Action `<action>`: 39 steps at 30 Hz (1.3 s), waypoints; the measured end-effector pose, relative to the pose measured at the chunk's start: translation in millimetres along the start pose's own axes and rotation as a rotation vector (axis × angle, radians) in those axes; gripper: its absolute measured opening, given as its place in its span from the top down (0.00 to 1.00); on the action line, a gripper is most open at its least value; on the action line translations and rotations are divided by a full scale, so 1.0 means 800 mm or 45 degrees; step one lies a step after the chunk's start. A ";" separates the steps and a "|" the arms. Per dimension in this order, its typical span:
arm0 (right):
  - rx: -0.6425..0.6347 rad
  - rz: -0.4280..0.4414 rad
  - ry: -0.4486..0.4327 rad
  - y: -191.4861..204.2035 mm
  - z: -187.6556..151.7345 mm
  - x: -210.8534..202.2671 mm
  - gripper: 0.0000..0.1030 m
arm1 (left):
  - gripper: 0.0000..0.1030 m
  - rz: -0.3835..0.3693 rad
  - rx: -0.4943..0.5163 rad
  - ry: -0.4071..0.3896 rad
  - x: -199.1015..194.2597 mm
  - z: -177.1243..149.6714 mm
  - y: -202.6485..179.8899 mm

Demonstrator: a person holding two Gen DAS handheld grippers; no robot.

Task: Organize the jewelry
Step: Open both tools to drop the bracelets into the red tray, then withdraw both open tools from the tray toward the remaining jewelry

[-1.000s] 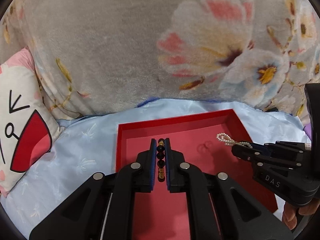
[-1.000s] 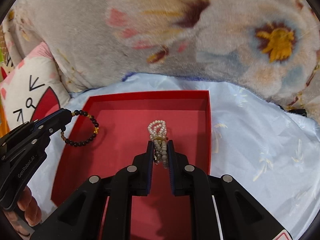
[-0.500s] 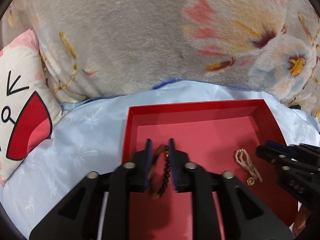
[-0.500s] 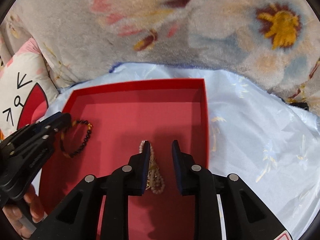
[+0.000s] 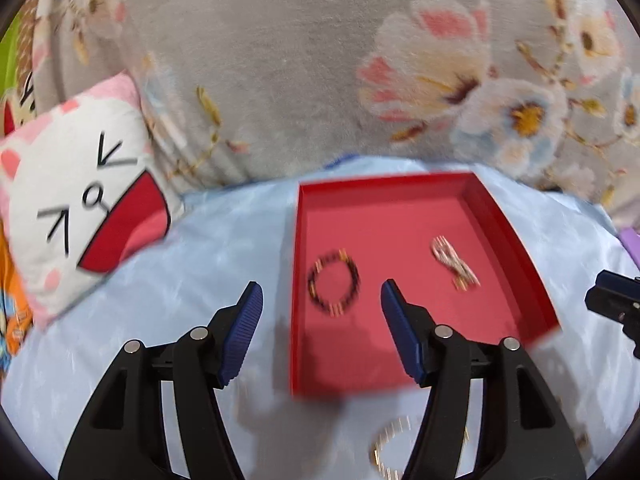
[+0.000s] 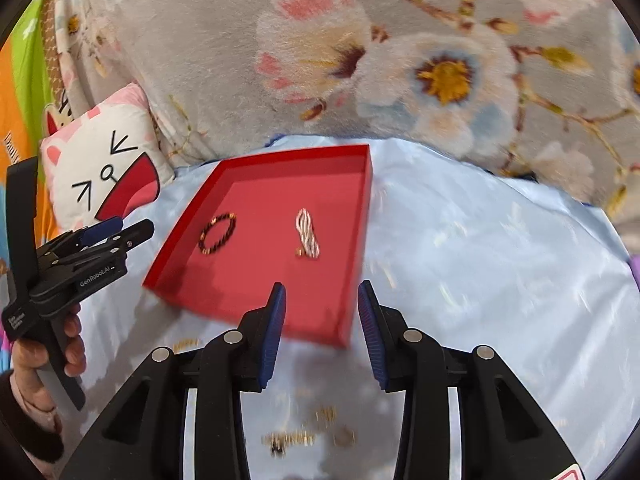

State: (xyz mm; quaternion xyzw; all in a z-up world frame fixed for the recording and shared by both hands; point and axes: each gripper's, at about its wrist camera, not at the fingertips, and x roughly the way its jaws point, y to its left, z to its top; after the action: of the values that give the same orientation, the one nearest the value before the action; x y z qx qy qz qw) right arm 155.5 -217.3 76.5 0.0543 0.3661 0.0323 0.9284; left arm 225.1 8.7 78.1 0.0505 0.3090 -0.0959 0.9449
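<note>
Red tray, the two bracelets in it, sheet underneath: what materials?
Tray: likely matte cardboard; thin, straight walls, no shine. Dark bracelet: dark beads with gold-coloured spacers, material unclear. Pale bracelet: pearl-like beads, possibly imitation. Sheet: satiny fabric; soft sheen, wrinkles.

pale blue satin bedspread (image 6: 480, 264), red tray (image 6: 352, 240) on it, blurred gold jewelry (image 6: 304, 432) nearby, cat-face cushion (image 5: 72, 200) at its edge

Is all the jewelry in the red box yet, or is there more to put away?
Not yet. Done: the dark bead bracelet and the pearl bracelet lie apart inside the red tray. In hand: nothing; the left gripper and right gripper are both open and empty. Left: some blurry gold pieces sit on the blue sheet in front of the tray.
</note>
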 end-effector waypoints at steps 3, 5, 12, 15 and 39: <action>0.003 -0.034 -0.001 -0.003 -0.048 -0.034 0.64 | 0.42 0.008 -0.003 0.006 -0.028 -0.035 -0.003; 0.001 -0.054 0.002 -0.002 -0.075 -0.049 0.64 | 0.41 0.021 0.008 0.006 -0.046 -0.061 -0.011; 0.059 -0.027 0.067 0.001 -0.163 -0.079 0.63 | 0.37 -0.015 0.017 0.046 -0.086 -0.135 -0.045; 0.068 -0.017 0.103 0.006 -0.188 -0.082 0.63 | 0.32 -0.038 0.001 0.064 -0.097 -0.159 -0.054; 0.043 0.003 0.167 0.037 -0.232 -0.061 0.63 | 0.26 -0.058 -0.047 0.163 -0.092 -0.192 -0.061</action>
State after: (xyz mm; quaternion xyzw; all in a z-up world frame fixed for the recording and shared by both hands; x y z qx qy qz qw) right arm -7.7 -178.5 -22.0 0.0682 0.4267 0.0305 0.9013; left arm 68.5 -4.1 -3.5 0.0320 0.3716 -0.1082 0.9215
